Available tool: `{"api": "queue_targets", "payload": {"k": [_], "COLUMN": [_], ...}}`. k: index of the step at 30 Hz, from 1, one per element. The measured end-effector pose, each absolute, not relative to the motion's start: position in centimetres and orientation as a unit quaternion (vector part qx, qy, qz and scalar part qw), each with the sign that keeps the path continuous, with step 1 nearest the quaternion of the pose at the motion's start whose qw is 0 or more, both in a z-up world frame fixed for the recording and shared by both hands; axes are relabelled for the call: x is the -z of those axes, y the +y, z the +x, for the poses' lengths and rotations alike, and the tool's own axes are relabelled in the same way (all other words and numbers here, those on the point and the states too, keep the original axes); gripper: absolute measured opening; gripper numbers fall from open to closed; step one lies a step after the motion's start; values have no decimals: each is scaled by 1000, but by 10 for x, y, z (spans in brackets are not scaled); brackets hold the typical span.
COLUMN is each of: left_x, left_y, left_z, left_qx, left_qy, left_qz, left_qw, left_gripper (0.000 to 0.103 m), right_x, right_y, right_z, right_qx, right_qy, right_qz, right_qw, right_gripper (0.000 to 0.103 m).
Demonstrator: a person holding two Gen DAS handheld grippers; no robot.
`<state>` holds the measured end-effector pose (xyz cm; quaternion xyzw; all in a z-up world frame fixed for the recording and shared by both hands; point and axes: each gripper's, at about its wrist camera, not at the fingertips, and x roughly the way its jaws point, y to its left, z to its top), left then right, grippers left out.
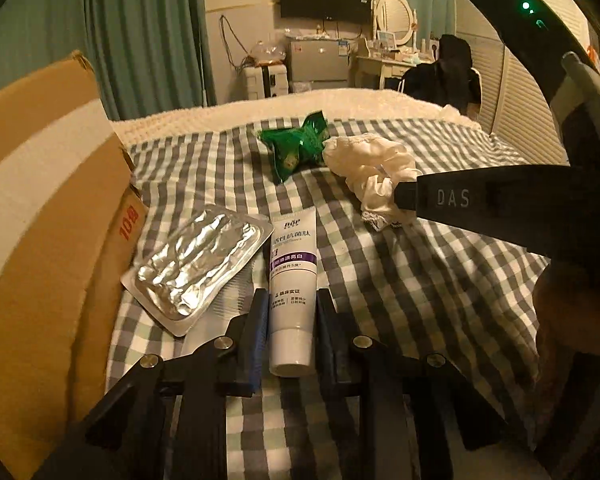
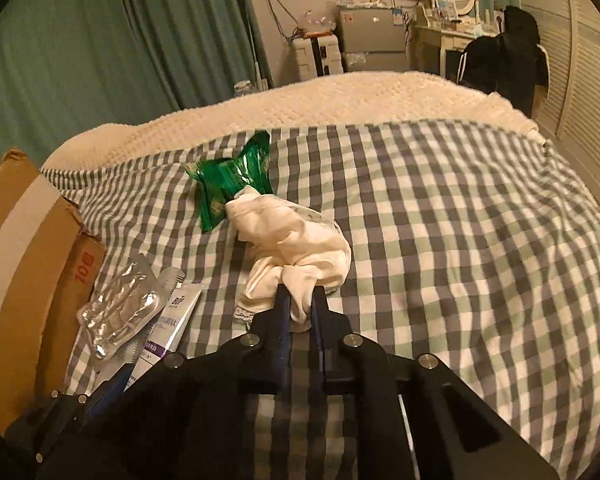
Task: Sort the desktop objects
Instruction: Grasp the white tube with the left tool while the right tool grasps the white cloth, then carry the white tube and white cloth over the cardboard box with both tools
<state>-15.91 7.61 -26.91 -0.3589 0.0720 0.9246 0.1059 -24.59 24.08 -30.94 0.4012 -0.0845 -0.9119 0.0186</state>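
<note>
The white tube (image 1: 292,292) lies on the checked bedcover (image 1: 440,280) near its left edge, cap end toward the left gripper (image 1: 292,304), whose jaws stand open on either side of it, not pinching. A silver foil pack (image 1: 198,266) touches the tube's left side, and a cardboard box (image 1: 40,220) stands at that edge. The right gripper (image 2: 299,298) has its jaws closed on a crumpled white cloth (image 2: 296,236) in the middle of the cover. A green wrapper (image 2: 230,184) touches the cloth's far end. The right wrist view shows wide bare cover toward the right edge; the left wrist view shows the tube's purple band and print
</note>
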Motion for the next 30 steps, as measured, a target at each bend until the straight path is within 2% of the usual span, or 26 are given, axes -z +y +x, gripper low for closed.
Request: {"api": "queue_targets", "payload": {"k": [9, 30], "left_x": [231, 119], "left_y": [76, 26], "left_z": [-136, -36], "left_qx": [-939, -962], "left_qy": [69, 41], "left_qz": [-317, -255], "left_qw": [115, 89], "left_gripper": [23, 23], "right_x": [272, 153], "right_y": [243, 213], "right_z": [-204, -57], "right_qx": [928, 958], "right_qy": [-107, -94], "right_qz": [356, 270], "right_qw": [7, -10], "right_gripper": [6, 6]}}
